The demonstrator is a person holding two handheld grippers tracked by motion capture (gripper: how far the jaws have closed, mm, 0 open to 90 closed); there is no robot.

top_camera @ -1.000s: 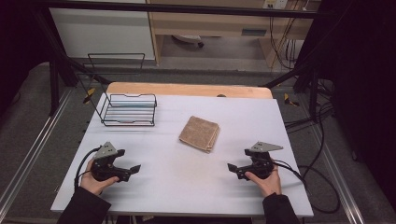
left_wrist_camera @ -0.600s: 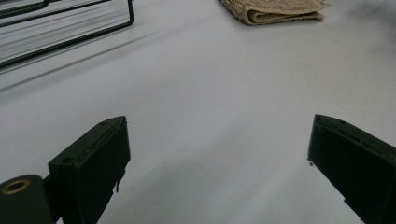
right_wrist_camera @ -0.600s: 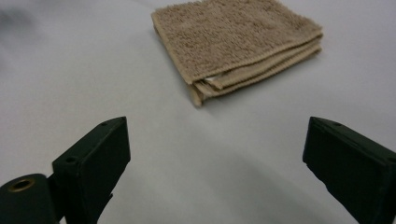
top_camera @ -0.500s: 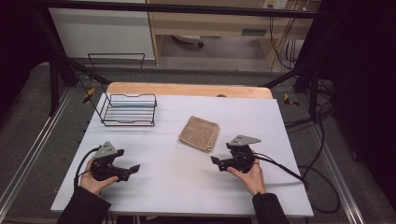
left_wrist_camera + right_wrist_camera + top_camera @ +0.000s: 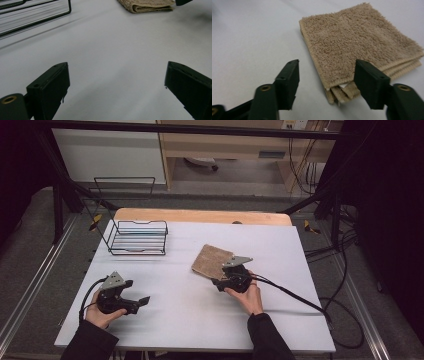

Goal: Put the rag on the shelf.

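Note:
A folded tan towel (image 5: pixel 210 260) lies near the middle of the white table (image 5: pixel 190 320). My right gripper (image 5: pixel 220 277) is at the towel's near right edge. In the right gripper view the towel's (image 5: pixel 362 37) layered corner sits between the jaws of the right gripper (image 5: pixel 327 68). Those jaws have just been closing and stand about half apart; the left one is clear of the cloth. My left gripper (image 5: pixel 137 292) rests at the front left, wide open with nothing in it (image 5: pixel 115 72). The towel (image 5: pixel 145 6) lies far ahead of it.
A black wire basket (image 5: pixel 137 238) stands at the back left of the table, also seen as a wire basket (image 5: pixel 37 15) from the left gripper. A wooden strip (image 5: pixel 200 215) runs along the far edge. The right gripper's cable (image 5: pixel 300 297) trails off to the right.
The right hand has moved left and forward from the front right up to the towel's corner, and its jaws have narrowed. The left hand has stayed still.

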